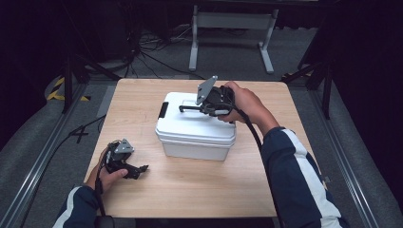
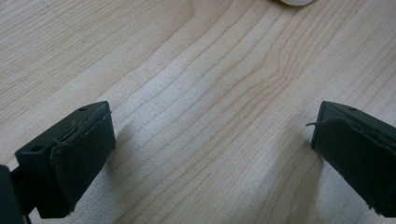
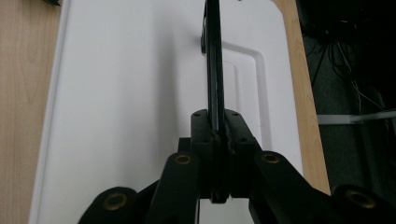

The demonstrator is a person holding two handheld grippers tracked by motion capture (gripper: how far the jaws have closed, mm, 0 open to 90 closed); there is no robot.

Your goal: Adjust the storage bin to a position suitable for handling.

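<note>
A white lidded box (image 1: 195, 135) stands in the middle of the wooden table (image 1: 190, 190). Its thin black carry handle (image 1: 189, 108) is swung up off the lid. My right gripper (image 1: 205, 109) reaches in from the right over the lid and is shut on that handle. The right gripper view shows the handle (image 3: 214, 60) edge-on, pinched between the pads of the right gripper (image 3: 215, 126) above the white lid (image 3: 130, 93). My left gripper (image 1: 140, 170) rests on the table at the near left, jaws wide apart. Bare wood lies between the jaws of the left gripper (image 2: 212, 154).
A black latch (image 1: 163, 109) sits on the box's left end. A corner of the box (image 2: 294, 2) peeks in at the top of the left gripper view. Behind the table are a grey metal stand (image 1: 233, 21) and floor cables (image 1: 142, 47).
</note>
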